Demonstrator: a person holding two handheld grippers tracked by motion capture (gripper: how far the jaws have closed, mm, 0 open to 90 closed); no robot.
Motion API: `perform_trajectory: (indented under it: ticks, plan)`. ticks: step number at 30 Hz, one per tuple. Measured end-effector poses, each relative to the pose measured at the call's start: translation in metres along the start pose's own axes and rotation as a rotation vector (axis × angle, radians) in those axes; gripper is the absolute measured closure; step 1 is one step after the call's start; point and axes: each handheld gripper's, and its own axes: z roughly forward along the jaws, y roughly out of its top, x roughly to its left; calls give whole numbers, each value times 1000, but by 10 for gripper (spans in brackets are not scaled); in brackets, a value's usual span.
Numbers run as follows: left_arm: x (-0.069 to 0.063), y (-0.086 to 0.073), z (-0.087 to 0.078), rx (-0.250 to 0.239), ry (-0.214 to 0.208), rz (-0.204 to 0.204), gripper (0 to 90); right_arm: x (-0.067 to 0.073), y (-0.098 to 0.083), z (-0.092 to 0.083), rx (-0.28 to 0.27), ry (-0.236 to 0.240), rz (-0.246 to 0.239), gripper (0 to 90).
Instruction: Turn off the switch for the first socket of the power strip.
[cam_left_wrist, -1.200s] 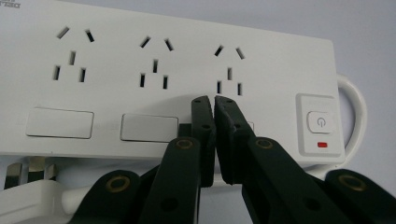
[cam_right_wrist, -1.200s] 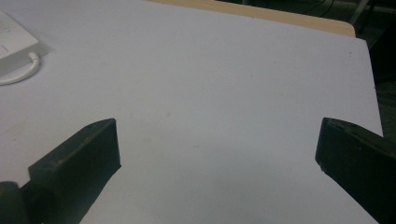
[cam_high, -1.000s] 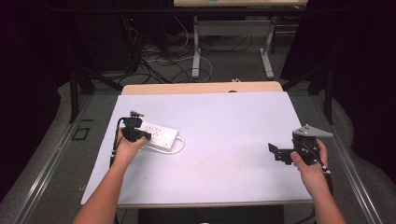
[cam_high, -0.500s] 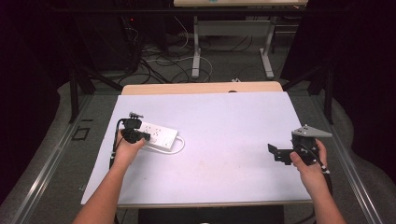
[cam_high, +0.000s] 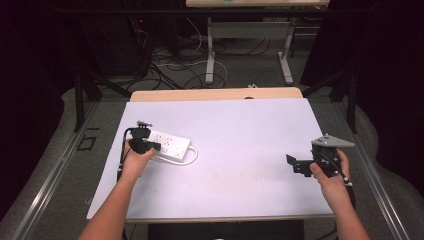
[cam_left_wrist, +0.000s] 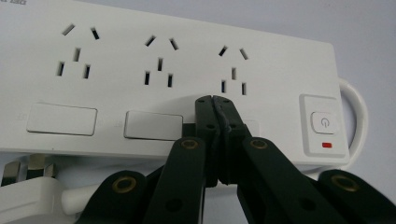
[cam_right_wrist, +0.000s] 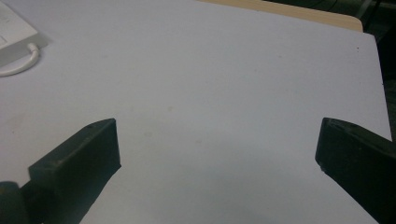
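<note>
A white power strip (cam_high: 172, 144) with three sockets lies on the left part of the table. Its face (cam_left_wrist: 140, 51) carries rectangular switches and, at one end, a power button (cam_left_wrist: 323, 122) with a red mark below it. My left gripper (cam_high: 150, 146) is shut, and in the left gripper view its closed tips (cam_left_wrist: 214, 100) rest on the strip just below the third socket. The strip's white plug (cam_left_wrist: 28, 189) lies close by and its cable (cam_left_wrist: 357, 109) loops at the button end. My right gripper (cam_high: 296, 165) hovers open over the table's right side, its jaws (cam_right_wrist: 217, 144) wide apart with nothing between them.
The white tabletop (cam_high: 240, 135) has a wooden strip along its far edge (cam_high: 215, 94). A corner of the power strip (cam_right_wrist: 11, 28) and its cable loop (cam_right_wrist: 21, 65) appear far off in the right gripper view. Desk legs and floor cables lie beyond the table.
</note>
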Motion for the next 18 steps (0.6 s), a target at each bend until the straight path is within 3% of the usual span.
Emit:
perform_trajectory:
  ticks: [11, 13, 18]
  plan:
    - [-1, 0, -1, 11, -3, 6, 886, 2, -1, 3, 8, 6, 0, 0]
    - [-2, -1, 0, -9, 6, -1, 885, 2, -2, 4, 18, 25, -6, 0]
    - [-2, -1, 0, -8, 13, 1, 886, 2, -4, 7, 29, 26, -20, 0]
